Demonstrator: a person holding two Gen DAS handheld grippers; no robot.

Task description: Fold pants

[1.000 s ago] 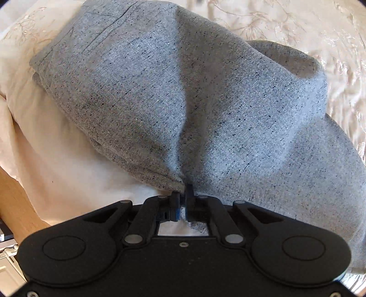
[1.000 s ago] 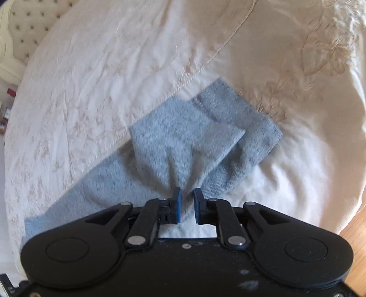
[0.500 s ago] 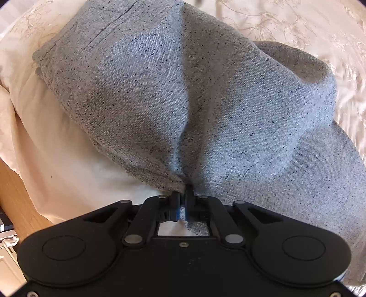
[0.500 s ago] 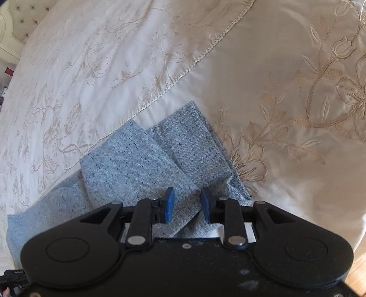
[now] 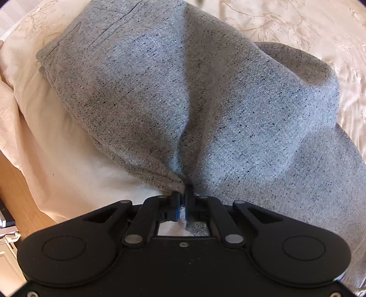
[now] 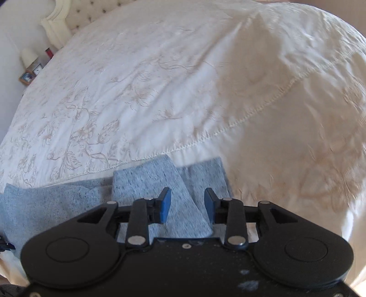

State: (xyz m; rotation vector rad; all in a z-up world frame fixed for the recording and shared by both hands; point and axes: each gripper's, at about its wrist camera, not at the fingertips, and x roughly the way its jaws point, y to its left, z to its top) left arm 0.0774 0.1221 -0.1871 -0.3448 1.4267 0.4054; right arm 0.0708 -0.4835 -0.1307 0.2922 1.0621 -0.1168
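Note:
The grey speckled pants [image 5: 183, 96] lie on a cream embroidered bedspread [image 5: 308, 27]. In the left wrist view the waist end with a pocket seam fills the frame, bunched into a fold. My left gripper [image 5: 182, 201] is shut on the pants' near edge, pinching the cloth. In the right wrist view the leg ends [image 6: 160, 182] lie folded over each other just ahead. My right gripper [image 6: 187, 201] is open and empty, with the cloth below its blue pads [image 6: 165, 202].
The bedspread [image 6: 183, 91] stretches far ahead to a tufted headboard [image 6: 75, 20]. A nightstand with small items [image 6: 32, 68] stands at the far left. The bed's edge and a wooden floor [image 5: 16, 182] show at the left of the left wrist view.
My right gripper has opened and let go of the pant leg, then tilted up so more bed shows. My left gripper keeps its hold and has hardly moved.

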